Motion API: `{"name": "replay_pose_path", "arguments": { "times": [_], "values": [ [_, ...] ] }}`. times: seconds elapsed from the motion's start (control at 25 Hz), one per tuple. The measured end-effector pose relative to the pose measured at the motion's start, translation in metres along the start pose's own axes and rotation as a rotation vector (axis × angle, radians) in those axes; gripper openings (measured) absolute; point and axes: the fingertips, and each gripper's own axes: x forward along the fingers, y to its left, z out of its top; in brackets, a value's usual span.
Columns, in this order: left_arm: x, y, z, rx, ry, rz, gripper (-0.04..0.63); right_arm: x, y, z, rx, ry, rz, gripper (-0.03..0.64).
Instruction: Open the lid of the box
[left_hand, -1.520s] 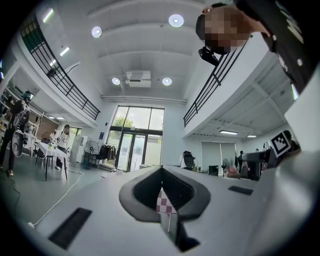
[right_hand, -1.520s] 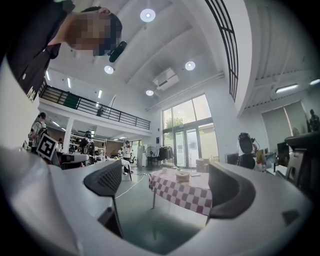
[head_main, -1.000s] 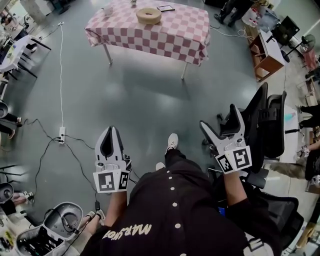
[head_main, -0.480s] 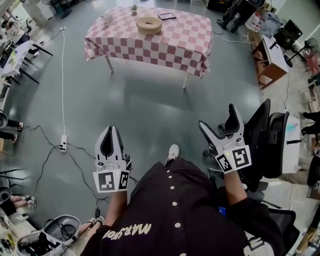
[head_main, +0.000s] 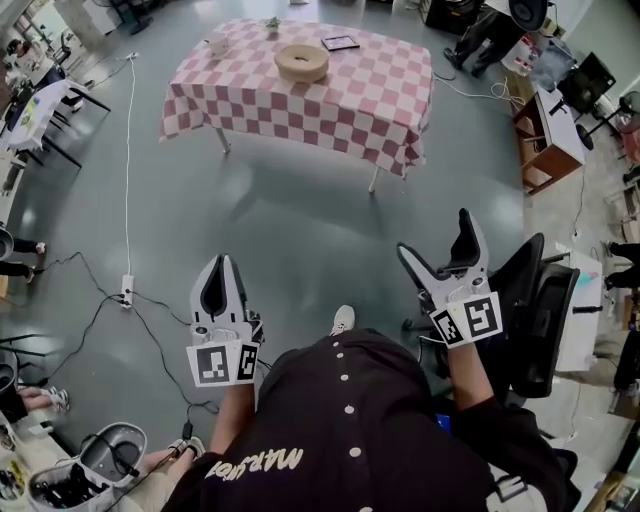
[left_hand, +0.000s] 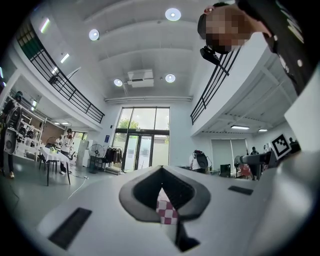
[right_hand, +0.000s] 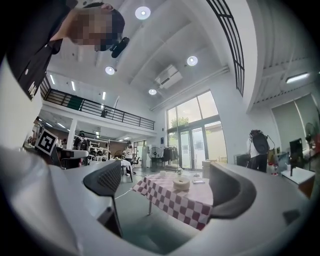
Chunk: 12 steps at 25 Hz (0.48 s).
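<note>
The box (head_main: 302, 62) is round and tan. It sits on the desk (head_main: 380, 95), which has a pink and white checked cover (head_main: 250, 100). The box is near the far side of the desk top. Its lid (head_main: 301, 55) looks like it is on, but it is too small here to be sure. A white cup (head_main: 217, 47) and a dark flat thing (head_main: 340, 43) sit near the box and do not touch it.

The person stands on the grey floor (head_main: 300, 220) and holds both tools low, close to the body.

The left tool (head_main: 222, 260) has its jaws pressed together, with nothing in them. In the left gripper view, only a thin bit of the checked cover peeks through the slit.

The right tool (head_main: 437, 238) has its jaws wide apart, and they are empty too. In the right gripper view the box shows between the two jaws, but far away. A black chair (head_main: 535, 300) is just beside this tool.

The box is ahead of both tools and well apart from them, with a lot of bare floor in between. Side to side, it is a bit closer to the left tool. But the right tool is the one that is ready, with its jaws apart and pointing at the box.

The box is round, so it has no long side. I think a tool can come at it from any way. First the person has to walk up to the desk. No opening has begun yet.
</note>
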Motion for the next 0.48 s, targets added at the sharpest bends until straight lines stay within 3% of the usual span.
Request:
{"name": "replay_pose_path", "arguments": {
  "times": [0.48],
  "values": [
    [0.062, -0.027, -0.008, -0.021, -0.024, 0.029, 0.011, 0.043, -0.055, -0.011, 0.013, 0.007, 0.054, 0.535]
  ]
}}
